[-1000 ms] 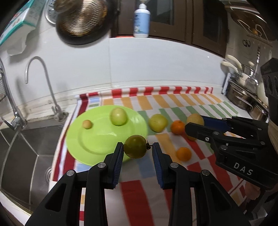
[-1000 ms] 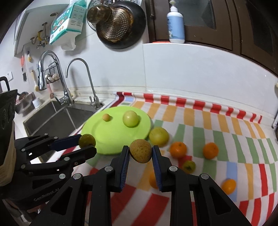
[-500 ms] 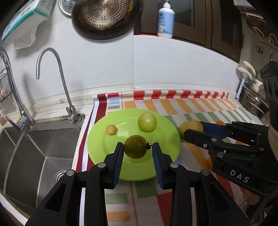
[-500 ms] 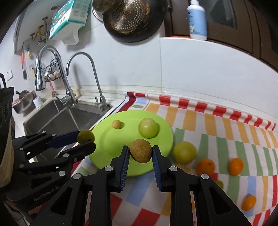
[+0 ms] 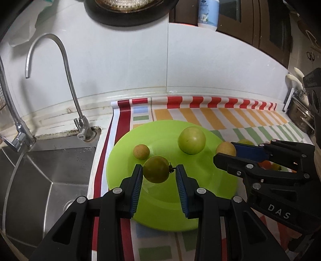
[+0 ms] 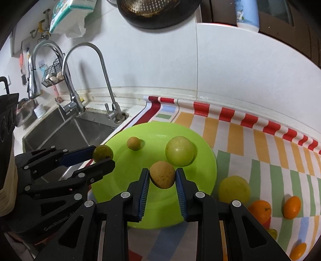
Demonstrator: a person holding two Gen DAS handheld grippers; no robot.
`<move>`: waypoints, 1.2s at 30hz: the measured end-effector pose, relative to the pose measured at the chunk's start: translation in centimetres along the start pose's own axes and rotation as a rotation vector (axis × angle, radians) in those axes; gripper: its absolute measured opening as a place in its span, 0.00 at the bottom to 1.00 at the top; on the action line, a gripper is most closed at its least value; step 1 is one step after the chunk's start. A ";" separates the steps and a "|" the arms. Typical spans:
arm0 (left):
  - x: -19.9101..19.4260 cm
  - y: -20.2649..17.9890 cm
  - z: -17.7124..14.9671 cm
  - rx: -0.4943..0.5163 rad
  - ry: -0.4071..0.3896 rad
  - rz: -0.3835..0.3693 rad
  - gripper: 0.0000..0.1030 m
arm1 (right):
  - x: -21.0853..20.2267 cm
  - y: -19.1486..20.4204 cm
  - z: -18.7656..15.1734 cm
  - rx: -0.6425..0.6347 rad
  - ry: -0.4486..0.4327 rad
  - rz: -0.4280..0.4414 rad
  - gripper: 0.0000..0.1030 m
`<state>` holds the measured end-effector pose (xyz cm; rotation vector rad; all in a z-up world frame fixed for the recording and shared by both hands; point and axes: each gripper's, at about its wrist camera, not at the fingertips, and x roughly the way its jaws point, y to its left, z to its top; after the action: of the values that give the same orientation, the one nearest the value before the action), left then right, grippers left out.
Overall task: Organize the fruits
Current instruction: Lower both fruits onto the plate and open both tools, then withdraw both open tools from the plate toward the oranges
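Observation:
A lime-green plate [image 5: 164, 204] [image 6: 124, 180] lies on the striped cloth beside the sink. A large green fruit [image 5: 191, 140] [image 6: 179, 151] and a small tan fruit [image 5: 141, 152] [image 6: 134, 143] lie on it. My left gripper [image 5: 159, 173] [image 6: 101, 158] is shut on a dark olive-green fruit [image 5: 156, 169] [image 6: 103, 153] held over the plate's left part. My right gripper [image 6: 162, 177] [image 5: 226, 153] is shut on a brown-tan fruit [image 6: 162, 174] [image 5: 225, 148] held over the plate's near right part.
A yellow-green fruit [image 6: 234, 189] and several oranges [image 6: 259, 210] lie on the cloth [image 6: 260, 160] right of the plate. The steel sink [image 5: 44, 180] with taps [image 5: 66, 80] is to the left. A white wall stands behind, with a pan and a bottle [image 5: 207, 12] above.
Both grippers have moved left and forward with their fruits, from over the cloth to over the green plate. The plate now looks closer and larger.

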<state>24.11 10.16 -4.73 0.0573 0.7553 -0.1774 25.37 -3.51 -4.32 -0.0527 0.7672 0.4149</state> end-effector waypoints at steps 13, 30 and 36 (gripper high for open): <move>0.3 0.4 0.9 -0.008 -0.010 0.032 0.47 | 1.0 -0.9 1.1 0.027 -0.012 -0.009 0.39; -6.3 -2.0 -0.8 -0.042 -0.095 0.066 0.66 | -5.4 -1.6 -1.3 0.057 -0.084 -0.058 0.62; -8.5 -3.2 -1.1 -0.033 -0.150 0.088 0.80 | -7.9 -2.0 -2.1 0.062 -0.114 -0.072 0.65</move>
<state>16.76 8.32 0.35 0.0457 0.6047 -0.0841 19.64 -8.45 -0.66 0.0014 0.6629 0.3233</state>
